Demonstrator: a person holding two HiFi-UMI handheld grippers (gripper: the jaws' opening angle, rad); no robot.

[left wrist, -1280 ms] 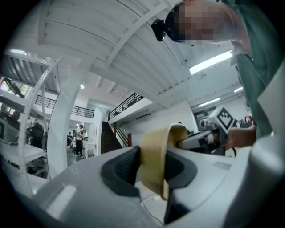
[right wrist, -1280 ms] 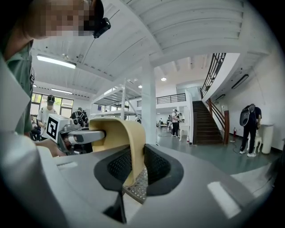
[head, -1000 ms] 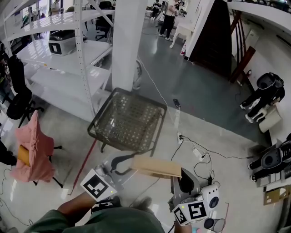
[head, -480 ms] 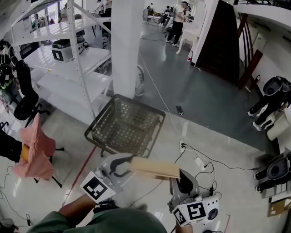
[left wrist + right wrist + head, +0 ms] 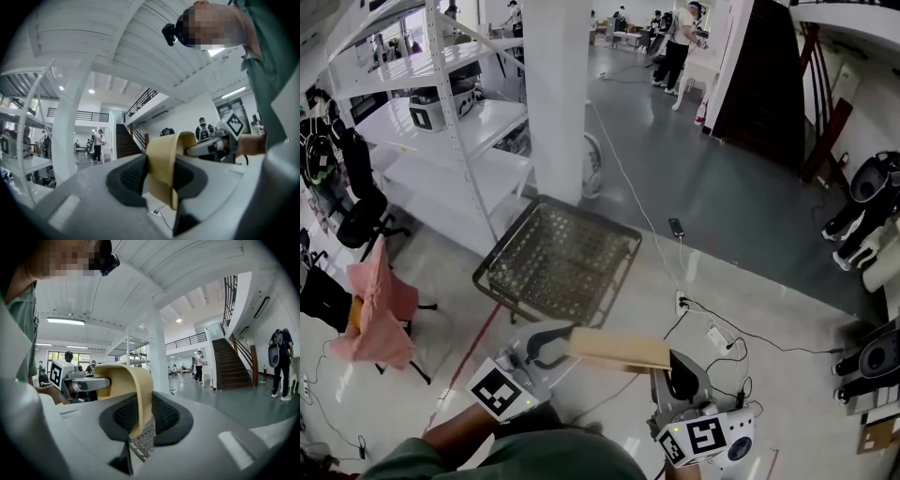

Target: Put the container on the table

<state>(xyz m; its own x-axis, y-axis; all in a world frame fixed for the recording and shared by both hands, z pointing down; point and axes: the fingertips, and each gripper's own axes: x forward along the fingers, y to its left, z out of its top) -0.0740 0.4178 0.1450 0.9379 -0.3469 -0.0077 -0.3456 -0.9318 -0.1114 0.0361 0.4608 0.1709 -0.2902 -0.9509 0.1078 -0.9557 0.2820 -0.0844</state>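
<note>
Tan container [image 5: 619, 348] stays pinched in the narrow jaws of left gripper [image 5: 562, 340] and right gripper [image 5: 671, 364]. Carried nearer the wire basket [image 5: 558, 264], it is not yet set down.

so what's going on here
A person holds a tan container up off the floor between two grippers. The left gripper is clamped on one end of it and the right gripper on the other. It is not on any table yet. A mesh basket sits just ahead, by a white pillar.
</note>
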